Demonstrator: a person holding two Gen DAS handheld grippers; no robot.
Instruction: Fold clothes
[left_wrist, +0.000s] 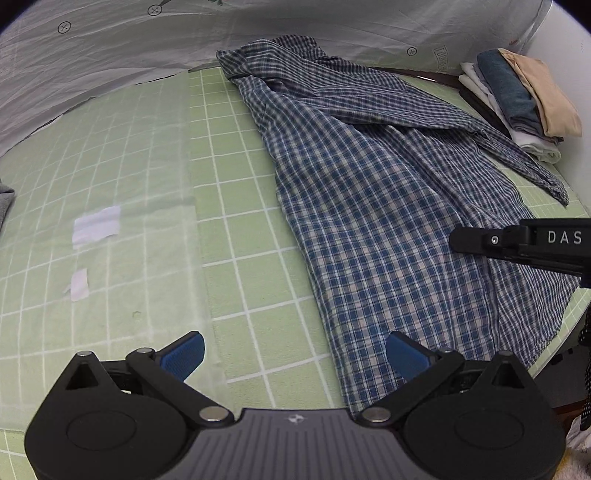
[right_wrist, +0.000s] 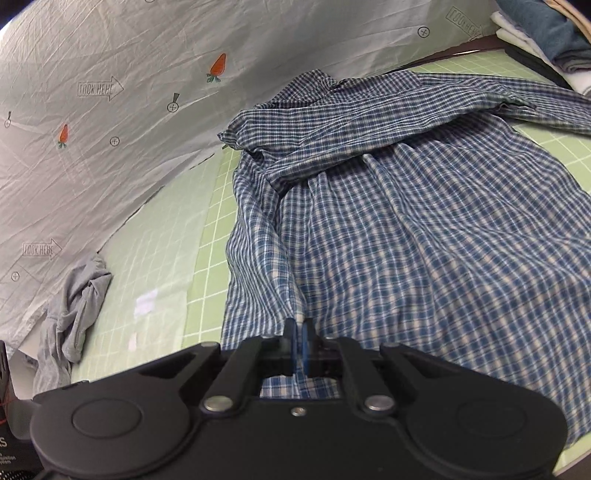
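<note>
A blue and white plaid shirt (left_wrist: 388, 192) lies spread on the green grid mat (left_wrist: 236, 229), collar far, hem near. It also shows in the right wrist view (right_wrist: 424, 229). My left gripper (left_wrist: 295, 354) is open, its blue pads wide apart above the shirt's near left hem, holding nothing. My right gripper (right_wrist: 298, 349) is shut on a raised fold of the shirt near its lower hem; its black body also shows in the left wrist view (left_wrist: 524, 243) over the shirt's right side.
A stack of folded clothes (left_wrist: 517, 99) sits at the far right of the table. A crumpled grey garment (right_wrist: 74, 314) lies at the left. A white printed sheet (right_wrist: 110, 92) hangs behind. White tape patches (left_wrist: 96, 225) mark the mat.
</note>
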